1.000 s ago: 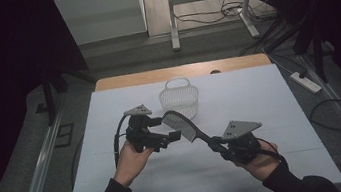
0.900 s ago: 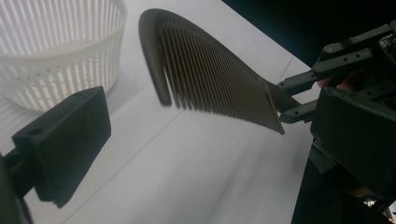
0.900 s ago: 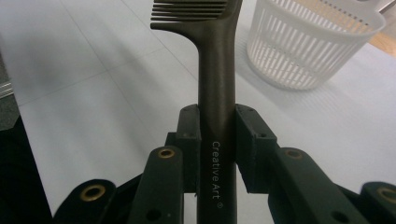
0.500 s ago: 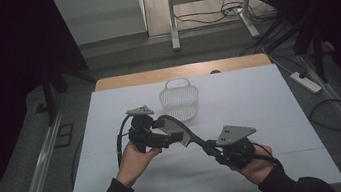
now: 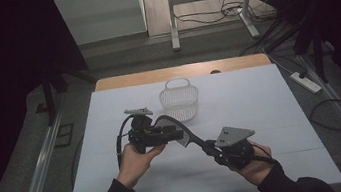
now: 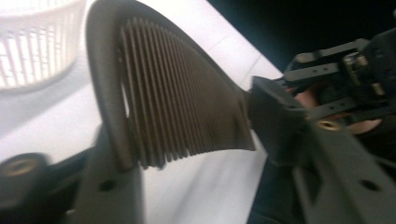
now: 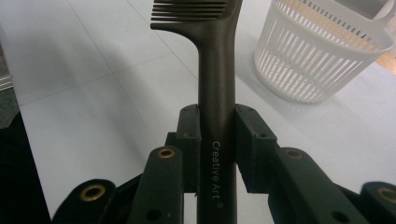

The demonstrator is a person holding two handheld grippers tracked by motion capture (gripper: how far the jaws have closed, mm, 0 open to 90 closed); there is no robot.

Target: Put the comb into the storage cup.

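A dark comb (image 5: pixel 190 134) hangs over the white table mat between my two grippers. My right gripper (image 5: pixel 211 147) is shut on the comb's handle (image 7: pixel 217 70), which rises straight up between its pads, lettering showing. My left gripper (image 5: pixel 171 135) has just been closing its jaws, and the comb's toothed head (image 6: pixel 182 93) lies between them. One jaw rests against the comb's curved spine and the other pad (image 6: pixel 275 121) presses the teeth's end near the handle. A white slotted basket (image 5: pixel 179 100) stands upright just beyond the comb.
The white mat (image 5: pixel 262 113) covers the table, with a wooden strip (image 5: pixel 180 72) along its far edge. The basket (image 7: pixel 327 51) stands close ahead of the right gripper. A power strip (image 5: pixel 305 82) and cables lie on the floor to the right.
The right hand has brought the comb a little lower and leftward, its head into the left gripper. The left gripper's jaws have closed in onto the comb head.
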